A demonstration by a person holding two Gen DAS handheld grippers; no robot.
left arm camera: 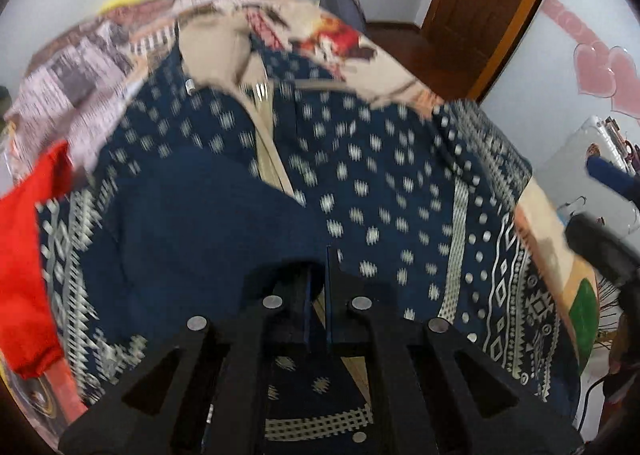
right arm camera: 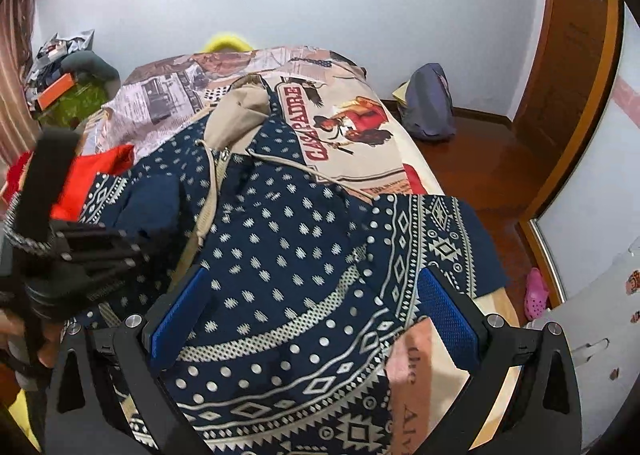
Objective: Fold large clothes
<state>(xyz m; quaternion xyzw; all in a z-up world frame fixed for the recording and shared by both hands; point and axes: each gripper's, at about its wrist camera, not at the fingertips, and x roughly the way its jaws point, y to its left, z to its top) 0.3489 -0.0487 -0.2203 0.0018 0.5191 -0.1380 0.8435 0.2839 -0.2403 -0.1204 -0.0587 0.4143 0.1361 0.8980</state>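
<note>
Hoodie (right arm camera: 304,239), navy with cream dots and geometric bands, lies spread on the bed (right arm camera: 360,135), covering most of its near half. Its long axis runs away from you: the beige hood (right arm camera: 240,111) points to the far wall and the banded hem drapes toward you, under your right gripper (right arm camera: 316,323). The zipper line (left arm camera: 268,151) follows the same axis. One patterned sleeve (right arm camera: 432,239) reaches the bed's right edge, where bare wooden floor (right arm camera: 492,175) gives open room up to the door (right arm camera: 576,75). To the left, a red garment (right arm camera: 100,163) lies against the hoodie's side, and clutter fills the far-left corner, so that flank is tight.

Your right jaws stand wide apart, blue pads (right arm camera: 452,319) either side of the hem cloth, not pressing it. Your left gripper (left arm camera: 318,287) hangs over the hoodie's plain navy fold (left arm camera: 208,207); its jaws are closed together, and navy cloth appears to sit right at the tips, though blur leaves a hold uncertain.
</note>
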